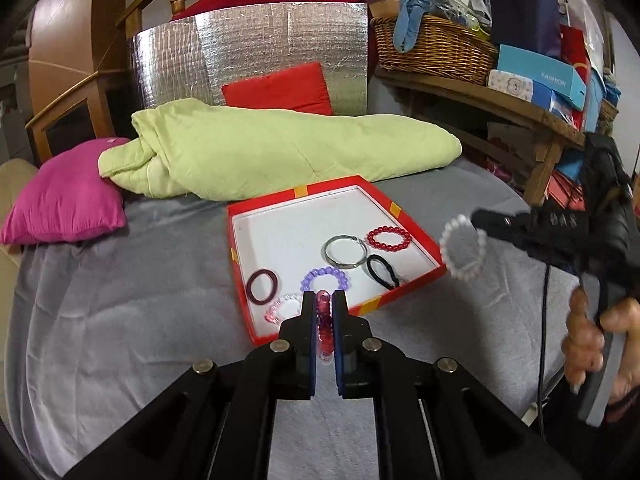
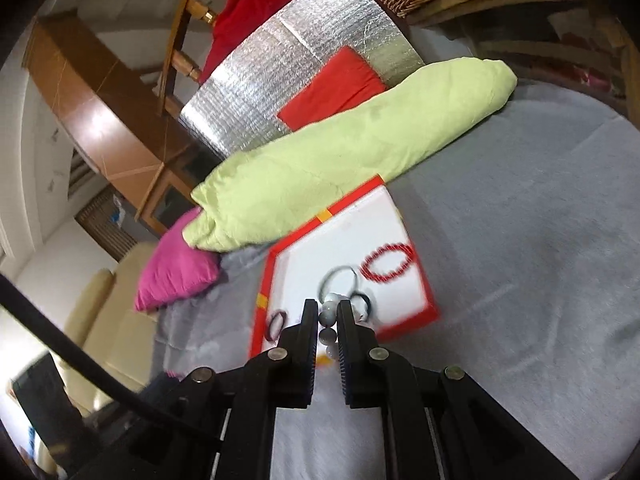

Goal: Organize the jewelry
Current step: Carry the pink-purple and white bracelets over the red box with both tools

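**Two bracelets held above the bed, tray half filled**

Seen only from the left wrist camera: left gripper (image 1: 323, 300) closed on a pink bead bracelet (image 1: 322, 322), held edge-on between the two fingers, just over the near rim of the red tray (image 1: 240, 258). Also there, off to the right, right gripper (image 1: 478, 222) closed on a white bead bracelet (image 1: 464, 247), hanging in the air beside the right corner of the tray, above the grey blanket (image 1: 120, 300). Person's hand (image 1: 592, 340) around the handle at far right, with a black cable (image 1: 543, 340) running down.

Inside the tray, on the white floor: dark red hair tie (image 1: 262, 286) near the left wall, pale pink bracelet (image 1: 282, 307) and purple bracelet (image 1: 326, 278) near the front, metal bangle (image 1: 344, 251) in the middle, red bead bracelet (image 1: 389, 238) at the right back, black hair tie (image 1: 382, 271) before it. All lying flat, apart or barely touching.

From the right wrist camera: tilted and blurred by motion, right gripper (image 2: 329, 318) clamped on the white beads (image 2: 328, 316), tray (image 2: 428, 308) just ahead. Front bracelets hidden behind the fingers here.

Back half of the tray bare. Green quilt (image 1: 280, 152) touching the far rim, pink pillow (image 1: 64, 196) at left. Open blanket on the left, right and near sides of the tray.
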The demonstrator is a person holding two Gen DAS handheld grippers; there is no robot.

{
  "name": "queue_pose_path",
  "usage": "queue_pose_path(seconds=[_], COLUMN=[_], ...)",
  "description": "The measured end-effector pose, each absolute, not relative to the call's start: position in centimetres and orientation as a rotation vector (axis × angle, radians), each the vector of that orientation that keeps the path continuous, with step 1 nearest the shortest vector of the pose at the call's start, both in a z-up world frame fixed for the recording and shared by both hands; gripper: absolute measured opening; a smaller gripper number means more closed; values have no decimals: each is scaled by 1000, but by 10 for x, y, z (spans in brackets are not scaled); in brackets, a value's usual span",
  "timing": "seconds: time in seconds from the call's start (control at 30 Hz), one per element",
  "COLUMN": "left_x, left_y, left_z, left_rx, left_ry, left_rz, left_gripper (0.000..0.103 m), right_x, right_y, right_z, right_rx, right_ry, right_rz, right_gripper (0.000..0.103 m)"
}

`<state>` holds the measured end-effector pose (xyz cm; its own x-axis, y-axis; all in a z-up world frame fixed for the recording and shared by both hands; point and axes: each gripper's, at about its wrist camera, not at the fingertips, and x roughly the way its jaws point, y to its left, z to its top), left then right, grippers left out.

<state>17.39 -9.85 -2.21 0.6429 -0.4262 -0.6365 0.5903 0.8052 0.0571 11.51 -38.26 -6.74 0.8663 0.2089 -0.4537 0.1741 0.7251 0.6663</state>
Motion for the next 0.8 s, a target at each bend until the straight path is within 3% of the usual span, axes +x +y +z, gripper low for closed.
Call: queue_pose_path(seconds=[0.8], left_x=[301], left_y=[-163], left_z=[-44], left_rx=[485], left_ry=[670], left_rz=[-474], left_gripper=[8], right_x=[272], right_y=[-398], right_z=[-89], right_rx=[952], right_ry=[531], right_rz=[59], right_gripper=[11])
